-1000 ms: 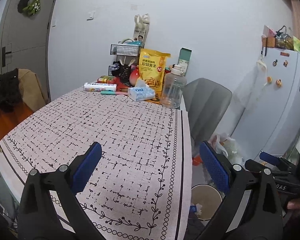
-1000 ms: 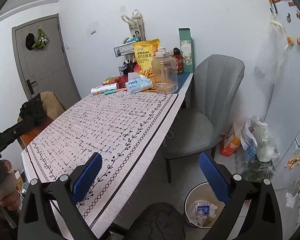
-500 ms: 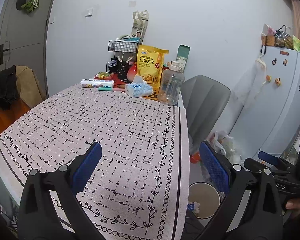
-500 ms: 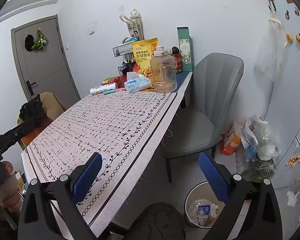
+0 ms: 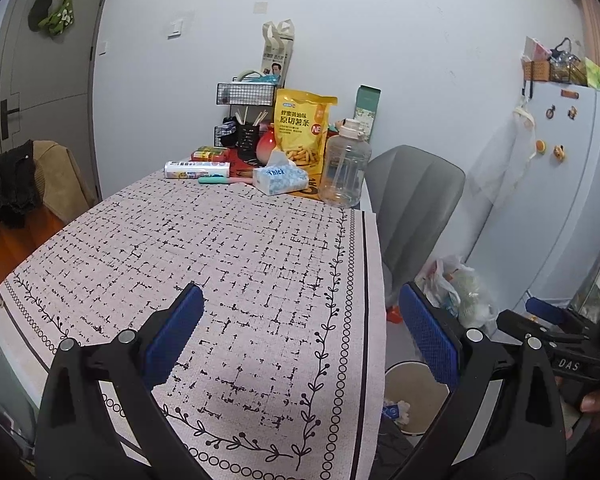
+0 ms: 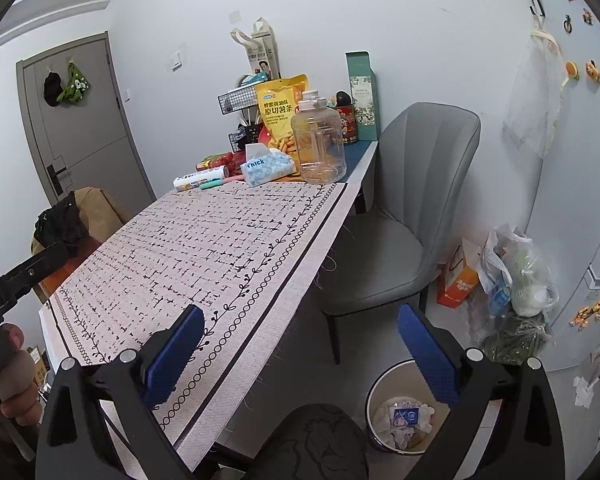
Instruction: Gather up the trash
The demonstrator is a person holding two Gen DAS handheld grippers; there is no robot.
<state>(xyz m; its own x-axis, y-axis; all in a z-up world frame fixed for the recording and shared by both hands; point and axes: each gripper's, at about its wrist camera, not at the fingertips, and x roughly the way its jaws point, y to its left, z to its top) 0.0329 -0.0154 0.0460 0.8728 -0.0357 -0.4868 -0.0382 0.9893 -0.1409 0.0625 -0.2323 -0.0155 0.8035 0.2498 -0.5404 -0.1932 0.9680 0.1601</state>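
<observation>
We're holding the left gripper [image 5: 300, 332] over the near end of the long surface with the pink black-patterned cloth [image 5: 228, 264], its blue-padded fingers [image 5: 172, 334] spread wide with nothing between them. The left finger sits above the cloth, the right one hangs past the surface's edge.

Down beside that edge, on the floor, stands the round white trash bin [image 5: 414, 398], and we catch it just under the right finger of the left gripper, with crumpled scraps showing inside. Past the bin, a grey upholstered chair [image 5: 416, 200] is drawn up to the surface, and a bulging clear plastic bag [image 5: 460, 292] rests on the floor beyond it, against the white fridge [image 5: 560, 208].

Over to the right gripper [image 6: 300, 332]: fingers [image 6: 428, 354] wide apart too, empty, straddling the surface's edge. From here the bin [image 6: 380, 396] lies below and just inside the right finger, and we see white crumpled paper and a small blue packet [image 6: 406, 415] in it.

At the far end of the surface we have a clear plastic jug [image 6: 318, 142], a yellow snack bag [image 6: 280, 114] and a blue-and-white tissue pack [image 6: 266, 168] clustered together, well apart from both sets of fingers.
</observation>
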